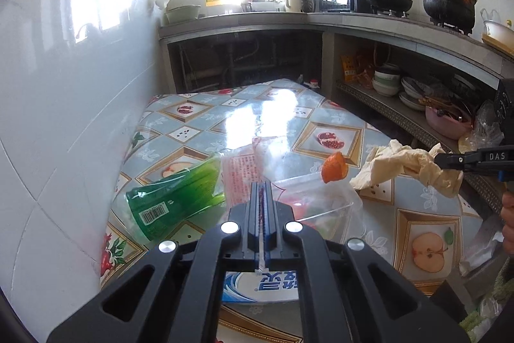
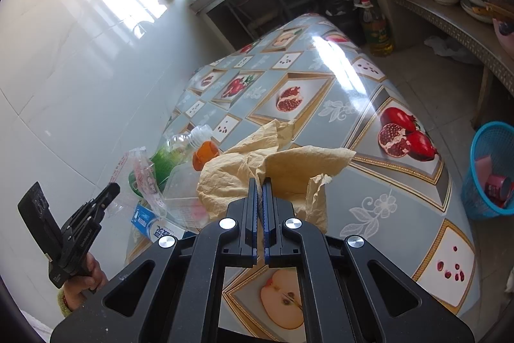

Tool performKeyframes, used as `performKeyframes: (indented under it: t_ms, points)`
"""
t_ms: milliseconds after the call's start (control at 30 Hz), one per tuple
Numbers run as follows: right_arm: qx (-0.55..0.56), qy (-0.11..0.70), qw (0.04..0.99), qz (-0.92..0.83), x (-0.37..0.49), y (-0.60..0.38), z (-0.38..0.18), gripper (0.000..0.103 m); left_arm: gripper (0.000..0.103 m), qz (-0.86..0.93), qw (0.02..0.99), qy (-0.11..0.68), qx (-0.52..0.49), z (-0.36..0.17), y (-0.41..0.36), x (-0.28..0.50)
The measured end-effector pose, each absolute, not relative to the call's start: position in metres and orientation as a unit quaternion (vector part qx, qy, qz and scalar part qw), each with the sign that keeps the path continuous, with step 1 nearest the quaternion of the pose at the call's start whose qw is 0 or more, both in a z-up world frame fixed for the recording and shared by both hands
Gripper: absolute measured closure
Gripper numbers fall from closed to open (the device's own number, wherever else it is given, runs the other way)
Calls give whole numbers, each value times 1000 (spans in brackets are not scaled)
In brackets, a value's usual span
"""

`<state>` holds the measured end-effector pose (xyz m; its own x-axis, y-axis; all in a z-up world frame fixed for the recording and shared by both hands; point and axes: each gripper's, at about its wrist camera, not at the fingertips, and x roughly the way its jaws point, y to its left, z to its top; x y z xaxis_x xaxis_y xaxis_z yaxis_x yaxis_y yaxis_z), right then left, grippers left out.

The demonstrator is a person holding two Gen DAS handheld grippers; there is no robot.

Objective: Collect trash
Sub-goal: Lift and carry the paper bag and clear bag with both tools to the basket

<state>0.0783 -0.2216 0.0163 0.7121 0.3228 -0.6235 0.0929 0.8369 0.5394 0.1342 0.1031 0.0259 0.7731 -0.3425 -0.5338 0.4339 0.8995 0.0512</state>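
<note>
My right gripper [image 2: 261,182] is shut on a crumpled beige paper towel [image 2: 253,169] and holds it above the table; it also shows in the left wrist view [image 1: 401,164]. My left gripper [image 1: 262,187] is shut on a clear plastic bag with red print [image 1: 241,169], seen too in the right wrist view [image 2: 141,172]. On the table lie a green plastic bottle [image 1: 173,198], an orange peel [image 1: 334,171], a clear plastic box [image 1: 321,201] and a blue and white pack [image 1: 263,285].
The table [image 1: 427,214] has a fruit-print cover and stands against a white tiled wall [image 1: 64,118]. A blue trash basket [image 2: 488,169] with some trash stands on the floor at the right. Shelves with bowls [image 1: 388,79] and a counter run along the right.
</note>
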Motion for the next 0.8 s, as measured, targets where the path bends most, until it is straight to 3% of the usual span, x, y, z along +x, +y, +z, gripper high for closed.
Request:
performKeyframes:
  t_ms: [800]
  points:
    - [280,317,904,61,50,-232,53,101,102,-255,949,175,54,97,94,111]
